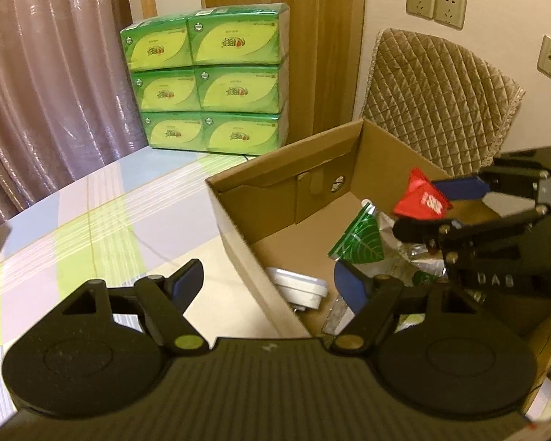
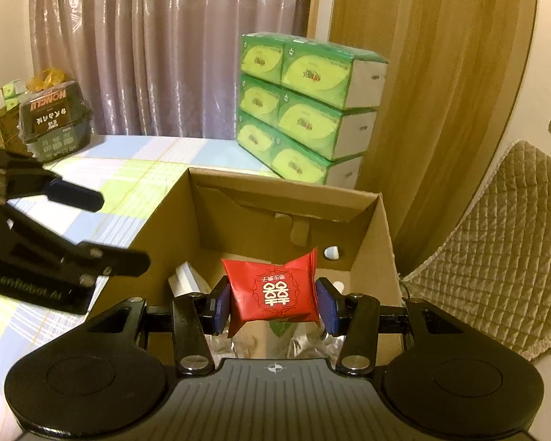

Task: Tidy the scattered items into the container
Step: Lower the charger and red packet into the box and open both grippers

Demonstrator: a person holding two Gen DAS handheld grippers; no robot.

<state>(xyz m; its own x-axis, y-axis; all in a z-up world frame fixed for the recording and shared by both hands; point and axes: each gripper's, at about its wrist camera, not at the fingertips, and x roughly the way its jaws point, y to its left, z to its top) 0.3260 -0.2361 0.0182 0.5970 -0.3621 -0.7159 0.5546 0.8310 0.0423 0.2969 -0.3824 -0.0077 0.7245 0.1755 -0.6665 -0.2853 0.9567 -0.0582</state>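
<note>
The right gripper (image 2: 273,303) is clamped on a red candy packet (image 2: 275,294) and holds it above the open cardboard box (image 2: 367,198). Inside lie already a green leaf-print packet (image 1: 360,239), foil wrappers and a white item. The left gripper (image 1: 268,275) has its fingers apart, empty, astride the box wall. The table shows no other loose item, so the task seems almost finished.

We look down along each gripper, left view from the surface side, right view close above, both sharing the cardboard box (image 1: 297,198) (image 2: 286,202) and tissue packs (image 1: 209,77) (image 2: 301,106).
</note>
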